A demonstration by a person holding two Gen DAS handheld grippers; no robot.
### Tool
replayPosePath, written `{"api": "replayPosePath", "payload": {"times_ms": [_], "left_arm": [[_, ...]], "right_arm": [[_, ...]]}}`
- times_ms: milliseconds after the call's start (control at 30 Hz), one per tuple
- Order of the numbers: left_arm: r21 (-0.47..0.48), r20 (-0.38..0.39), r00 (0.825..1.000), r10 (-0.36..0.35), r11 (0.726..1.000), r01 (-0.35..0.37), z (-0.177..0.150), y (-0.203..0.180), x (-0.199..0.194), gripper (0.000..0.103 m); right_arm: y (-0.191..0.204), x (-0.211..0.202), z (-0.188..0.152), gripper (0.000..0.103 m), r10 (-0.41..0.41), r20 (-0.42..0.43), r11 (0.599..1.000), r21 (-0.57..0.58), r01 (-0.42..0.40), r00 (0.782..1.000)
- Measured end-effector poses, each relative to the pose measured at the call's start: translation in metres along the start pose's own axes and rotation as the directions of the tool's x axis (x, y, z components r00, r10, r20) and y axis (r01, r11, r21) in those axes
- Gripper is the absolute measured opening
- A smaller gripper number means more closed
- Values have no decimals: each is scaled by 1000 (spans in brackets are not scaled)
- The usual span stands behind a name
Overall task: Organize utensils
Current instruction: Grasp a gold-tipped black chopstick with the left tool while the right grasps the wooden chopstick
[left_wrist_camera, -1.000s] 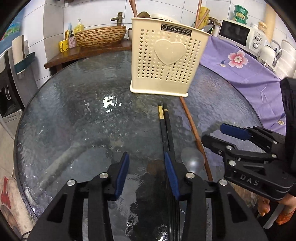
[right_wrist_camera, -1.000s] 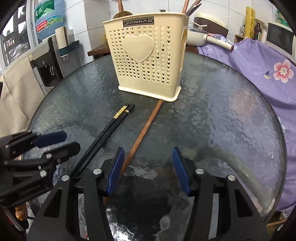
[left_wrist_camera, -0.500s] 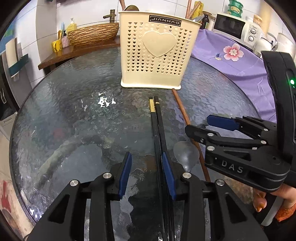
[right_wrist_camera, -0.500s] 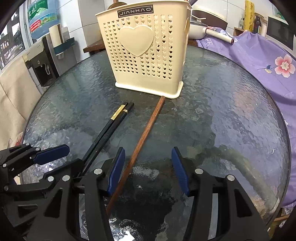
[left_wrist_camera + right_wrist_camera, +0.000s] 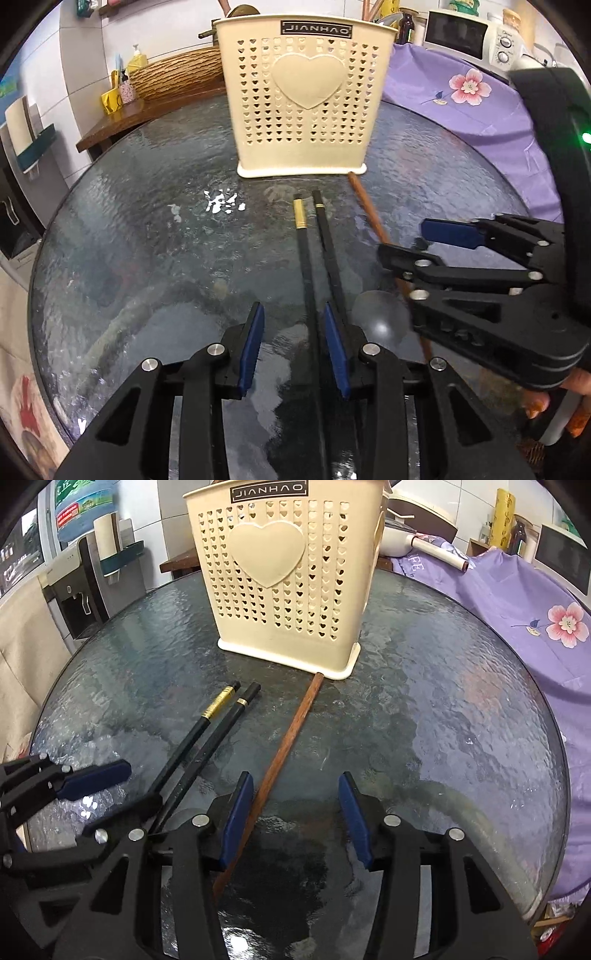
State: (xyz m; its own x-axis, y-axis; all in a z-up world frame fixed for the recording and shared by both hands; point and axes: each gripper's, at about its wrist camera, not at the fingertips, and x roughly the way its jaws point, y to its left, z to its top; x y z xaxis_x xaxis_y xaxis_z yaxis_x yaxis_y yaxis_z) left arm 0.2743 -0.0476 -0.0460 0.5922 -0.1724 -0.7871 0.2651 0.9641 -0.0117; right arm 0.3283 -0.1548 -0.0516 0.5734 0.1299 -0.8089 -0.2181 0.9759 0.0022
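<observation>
The left gripper [image 5: 293, 345] is hanging open over the black chopsticks [image 5: 314, 254] lying on the glass table [image 5: 147, 240], gripping nothing. The right gripper [image 5: 295, 812] is gaping empty beside the brown chopstick [image 5: 291, 734], which is touching the cream holder [image 5: 288, 590].

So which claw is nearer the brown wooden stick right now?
Right. The right claw is open with the brown wooden stick running along its left pad. The left claw, also open, straddles the black chopsticks beside it.
</observation>
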Motion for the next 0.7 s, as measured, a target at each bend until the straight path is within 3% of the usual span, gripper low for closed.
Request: {"api": "replayPosePath", "payload": {"times_ms": [367, 700], "left_arm": [[-48, -10, 1000, 23, 999, -23, 5, 27, 2, 16], [-100, -30, 1000, -6, 995, 3, 7, 32, 2, 8]], "right_arm": [[-31, -6, -2, 23, 20, -31, 1000, -4, -20, 999], [-37, -14, -11, 16, 81, -62, 985, -146, -89, 995]]}}
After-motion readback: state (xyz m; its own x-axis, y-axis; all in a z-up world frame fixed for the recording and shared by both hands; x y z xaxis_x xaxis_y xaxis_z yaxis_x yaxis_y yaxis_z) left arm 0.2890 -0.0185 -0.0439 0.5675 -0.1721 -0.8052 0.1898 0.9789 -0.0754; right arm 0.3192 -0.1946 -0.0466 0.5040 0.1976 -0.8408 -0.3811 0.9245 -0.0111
